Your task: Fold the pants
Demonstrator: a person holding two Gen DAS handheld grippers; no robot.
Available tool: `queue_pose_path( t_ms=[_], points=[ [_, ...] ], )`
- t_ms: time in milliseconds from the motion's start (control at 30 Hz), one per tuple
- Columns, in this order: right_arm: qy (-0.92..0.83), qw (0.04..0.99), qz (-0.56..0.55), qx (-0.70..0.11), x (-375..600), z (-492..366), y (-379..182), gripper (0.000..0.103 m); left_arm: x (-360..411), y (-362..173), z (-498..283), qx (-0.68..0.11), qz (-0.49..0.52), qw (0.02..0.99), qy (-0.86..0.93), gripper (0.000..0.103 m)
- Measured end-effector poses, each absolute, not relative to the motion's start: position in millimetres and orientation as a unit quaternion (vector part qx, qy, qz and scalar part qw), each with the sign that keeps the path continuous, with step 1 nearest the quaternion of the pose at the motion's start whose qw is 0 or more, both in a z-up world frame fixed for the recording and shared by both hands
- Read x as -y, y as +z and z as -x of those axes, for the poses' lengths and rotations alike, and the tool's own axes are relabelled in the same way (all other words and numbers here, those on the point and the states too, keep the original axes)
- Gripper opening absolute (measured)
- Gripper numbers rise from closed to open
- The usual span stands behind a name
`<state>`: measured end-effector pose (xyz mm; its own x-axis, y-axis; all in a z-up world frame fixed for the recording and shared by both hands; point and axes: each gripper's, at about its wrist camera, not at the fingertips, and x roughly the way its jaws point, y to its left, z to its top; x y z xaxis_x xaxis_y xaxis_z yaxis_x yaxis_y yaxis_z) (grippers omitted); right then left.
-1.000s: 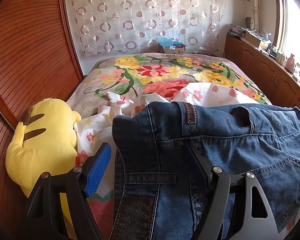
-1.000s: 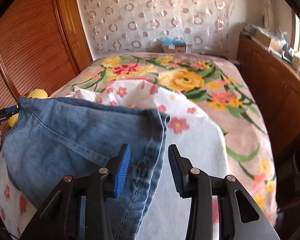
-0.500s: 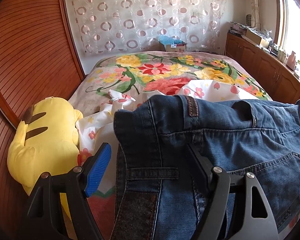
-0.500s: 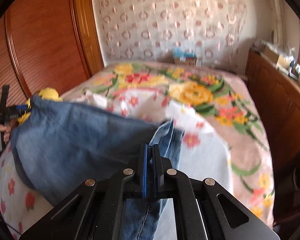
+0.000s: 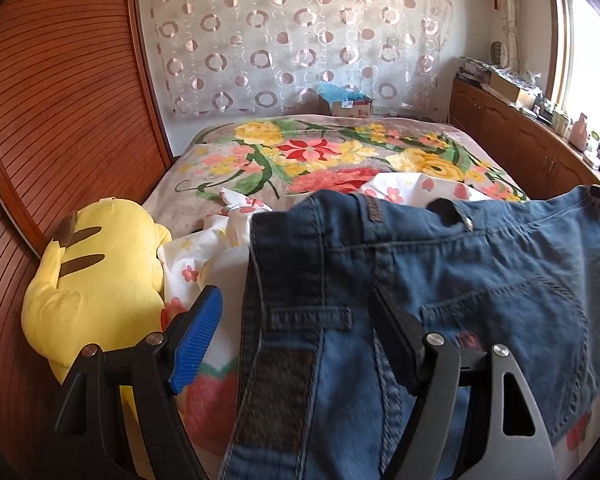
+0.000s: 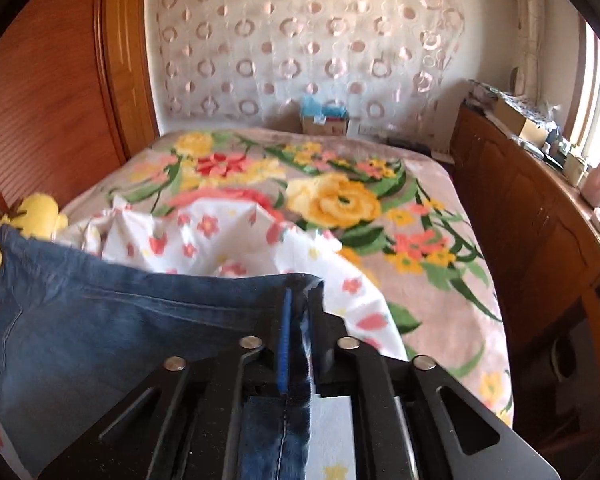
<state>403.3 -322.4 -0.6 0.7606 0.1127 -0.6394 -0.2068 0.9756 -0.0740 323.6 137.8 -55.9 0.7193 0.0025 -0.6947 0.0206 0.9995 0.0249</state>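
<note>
We see bed with floral blanket (image 5: 340, 152), white flowered sheet (image 6: 220, 236) crumpled on top. Yellow plush toy (image 5: 96, 276) lies at bed's left edge, against wooden slatted wall (image 5: 60, 92). Circle-pattern curtain (image 5: 292, 32) hangs behind bed, cardboard box (image 5: 350, 106) below it. Wooden cabinets (image 6: 540, 232) on right carry small items.

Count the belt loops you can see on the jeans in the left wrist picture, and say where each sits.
2 visible: one horizontal belt loop between the left gripper's fingers, one upright belt loop at the far waistband edge of the jeans. Others may be hidden by folds.
</note>
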Motion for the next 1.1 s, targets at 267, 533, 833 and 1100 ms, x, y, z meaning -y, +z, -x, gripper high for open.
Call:
queue_pose_path(
  t_ms=[267, 533, 833, 1100],
  points=[
    [0.107, 0.937, 0.051, -0.329, 341, -343, 13, 0.04, -123, -50, -292, -0.365, -0.013, 0.93, -0.027, 0.077],
    [0.131, 0.919, 0.036, -0.369, 352, -288, -8, 0.05, -128, -65, -259, -0.379, -0.009, 0.925, -0.029, 0.077],
    [0.118, 0.905, 0.033, -0.406, 353, -283, -27, 0.053, -150, -89, -246, -0.403, 0.009, 0.915, -0.005, 0.073],
    [0.107, 0.905, 0.051, -0.409, 342, -286, -27, 0.053, -161, -105, -250, -0.416, 0.032, 0.909, -0.004, 0.068]
  ],
)
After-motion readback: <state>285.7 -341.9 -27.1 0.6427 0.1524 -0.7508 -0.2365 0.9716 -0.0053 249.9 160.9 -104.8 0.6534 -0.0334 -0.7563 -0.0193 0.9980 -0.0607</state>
